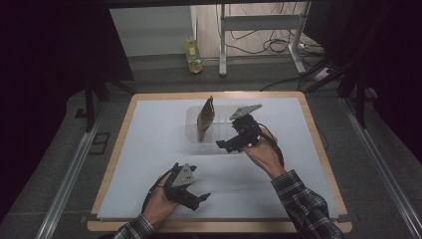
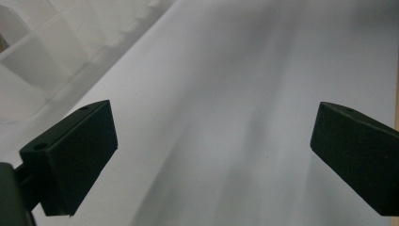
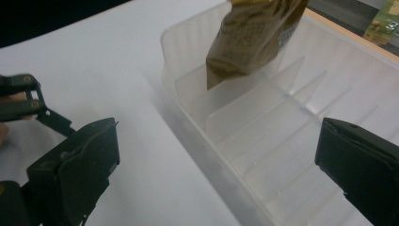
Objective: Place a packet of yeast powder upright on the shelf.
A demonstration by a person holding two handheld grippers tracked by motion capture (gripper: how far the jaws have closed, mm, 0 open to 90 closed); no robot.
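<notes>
1. Clear plastic bin (image 1: pixel 195 130) sits on the white sheet (image 1: pixel 149 149) toward the far middle of the table (image 1: pixel 122 130); thin dividers split it into slots
2. A brown pouch (image 1: pixel 205 118) stands tilted in a slot at the bin's left end, its top well above the rim; the other slots in sight hold nothing
3. The right gripper view shows the dividers (image 3: pixel 254 110) and the pouch's lower corner tucked behind one, detail the high view blurs; it also catches the left tongs (image 3: pixel 21 101) far off at its left edge
4. The left gripper view shows bare sheet, with a corner of the bin (image 2: pixel 33 52) at upper left
5. Right tongs (image 1: pixel 225 145) hover just beside the bin's near right wall, jaws wide apart, holding nothing
6. Left tongs (image 1: pixel 201 199) rest low near the sheet's near edge, well apart from the bin, jaws wide apart and empty
7. Open sheet lies left of the bin and between the two hands; the wooden table edge frames the sheet on all sides
</notes>
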